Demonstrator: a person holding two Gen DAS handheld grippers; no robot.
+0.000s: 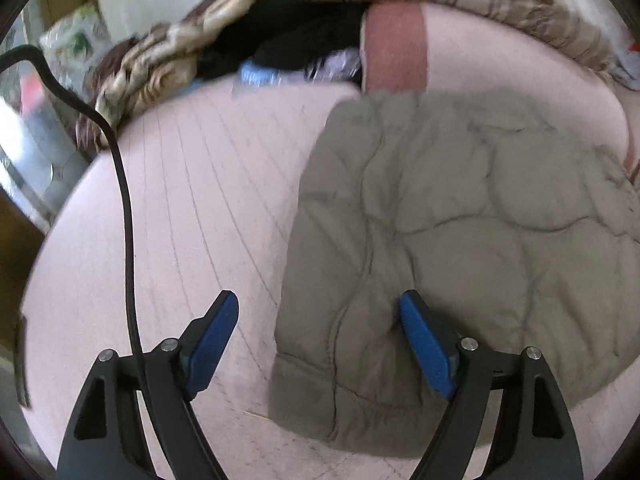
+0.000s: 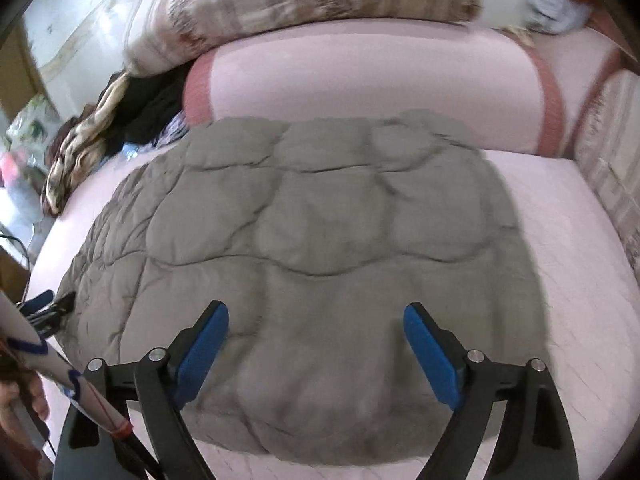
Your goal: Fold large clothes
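Grey quilted jacket lies folded flat on the pink sheet of the bed, its long side running across your right view, its far edge against the pink pillow. Your right gripper hangs over its near edge, fingers spread wide, holding nothing. Your left gripper straddles the jacket's left edge, equally wide and empty. Only your left view shows the black cable; only your right shows the jacket's right edge.
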